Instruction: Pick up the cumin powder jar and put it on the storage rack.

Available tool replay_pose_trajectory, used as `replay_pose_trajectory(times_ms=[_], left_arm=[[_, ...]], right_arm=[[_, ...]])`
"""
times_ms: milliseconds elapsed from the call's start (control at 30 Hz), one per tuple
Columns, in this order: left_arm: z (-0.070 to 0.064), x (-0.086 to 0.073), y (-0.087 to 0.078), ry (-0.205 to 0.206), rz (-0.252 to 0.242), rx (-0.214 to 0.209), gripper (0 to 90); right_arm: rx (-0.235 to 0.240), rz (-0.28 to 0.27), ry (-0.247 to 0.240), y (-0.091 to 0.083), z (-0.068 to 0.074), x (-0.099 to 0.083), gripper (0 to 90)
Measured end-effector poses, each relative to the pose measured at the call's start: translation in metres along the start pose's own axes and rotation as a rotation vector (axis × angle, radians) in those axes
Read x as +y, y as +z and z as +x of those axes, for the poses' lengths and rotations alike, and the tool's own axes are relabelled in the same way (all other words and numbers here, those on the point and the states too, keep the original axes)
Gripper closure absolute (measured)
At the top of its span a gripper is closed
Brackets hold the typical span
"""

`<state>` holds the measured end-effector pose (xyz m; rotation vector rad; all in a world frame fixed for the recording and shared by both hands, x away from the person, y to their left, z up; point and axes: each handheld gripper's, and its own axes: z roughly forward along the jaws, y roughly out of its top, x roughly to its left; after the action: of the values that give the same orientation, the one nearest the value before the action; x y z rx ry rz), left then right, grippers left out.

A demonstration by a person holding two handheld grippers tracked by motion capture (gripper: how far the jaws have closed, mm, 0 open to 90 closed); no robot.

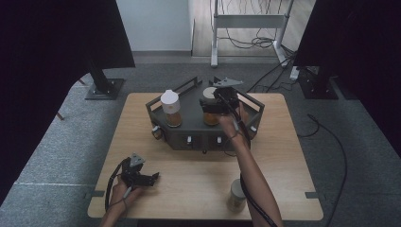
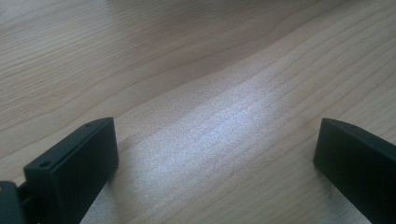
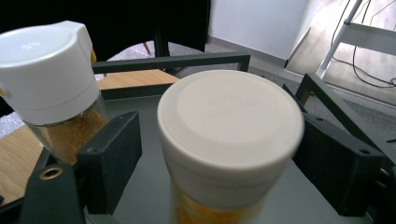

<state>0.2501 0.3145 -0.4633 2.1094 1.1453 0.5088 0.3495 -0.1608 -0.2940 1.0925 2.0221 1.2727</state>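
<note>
Your right hand-held gripper straddles the cream-lidded spice jar, jaws wide, ungripped; closing off-centre could tip it into the white-capped jar at 9 o'clock.

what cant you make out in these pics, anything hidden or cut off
- Right gripper view: whether the right gripper touches the cream-lidded jar of orange contents; the lid hides the contact, and the jar's base is cut off by the bottom edge.
- Same view: embossed lid lettering is too faint.
- High view: the small jar near the table's front edge is partly hidden by the right forearm.
</note>
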Motion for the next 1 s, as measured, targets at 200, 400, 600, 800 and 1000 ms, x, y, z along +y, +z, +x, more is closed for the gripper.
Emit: replay_pose_trajectory(times_ms=[200, 400, 600, 800, 1000], left_arm=[[0.000, 0.000, 0.000, 0.001, 0.000, -0.001, 0.0], [0.000, 0.000, 0.000, 0.001, 0.000, -0.001, 0.0], [0.000, 0.000, 0.000, 0.001, 0.000, -0.001, 0.0], [0.000, 0.000, 0.000, 0.000, -0.001, -0.001, 0.0], [0.000, 0.000, 0.001, -0.001, -0.002, -0.001, 0.0]], right_arm=[[-0.004, -0.021, -0.006, -0.014, -0.004, -0.009, 16.9], [-0.018, -0.039, -0.004, -0.031, -0.009, -0.019, 17.0], [-0.039, -0.040, 0.006, -0.047, -0.016, -0.028, 17.0], [-0.053, -0.027, 0.022, -0.059, -0.024, -0.042, 17.1], [-0.064, -0.010, 0.031, -0.069, -0.027, -0.056, 17.1]])
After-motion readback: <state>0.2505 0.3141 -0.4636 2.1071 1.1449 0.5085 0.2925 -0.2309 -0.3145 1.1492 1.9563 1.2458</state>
